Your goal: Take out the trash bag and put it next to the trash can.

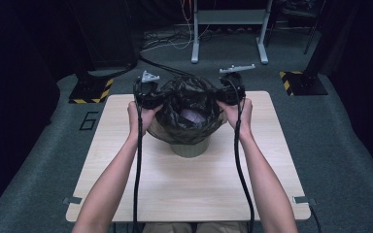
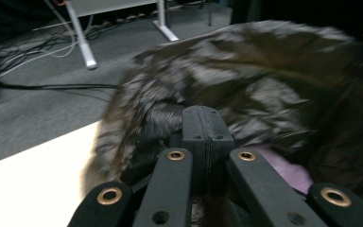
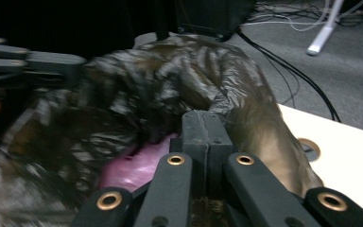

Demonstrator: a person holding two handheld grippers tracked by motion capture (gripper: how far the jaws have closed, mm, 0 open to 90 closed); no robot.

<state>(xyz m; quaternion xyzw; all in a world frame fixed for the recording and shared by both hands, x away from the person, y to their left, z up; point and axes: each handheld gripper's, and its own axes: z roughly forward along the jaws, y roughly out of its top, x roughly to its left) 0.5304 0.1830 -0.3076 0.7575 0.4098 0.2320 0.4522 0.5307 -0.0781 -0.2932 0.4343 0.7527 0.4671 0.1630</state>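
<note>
So there's a light wooden table with a small bin sitting toward the far middle of it, and a dark crinkly trash bag is draped over the top of it. The person has 2 grippers up at the bag's rim, 1 on each side. The left gripper has its jaws pressed together with bag plastic pinched between them. The right gripper looks the same, jaws closed tight on the opposite edge of the bag. Something pinkish sits down inside the bag, can't tell what it is. Grey carpet all around.
</note>
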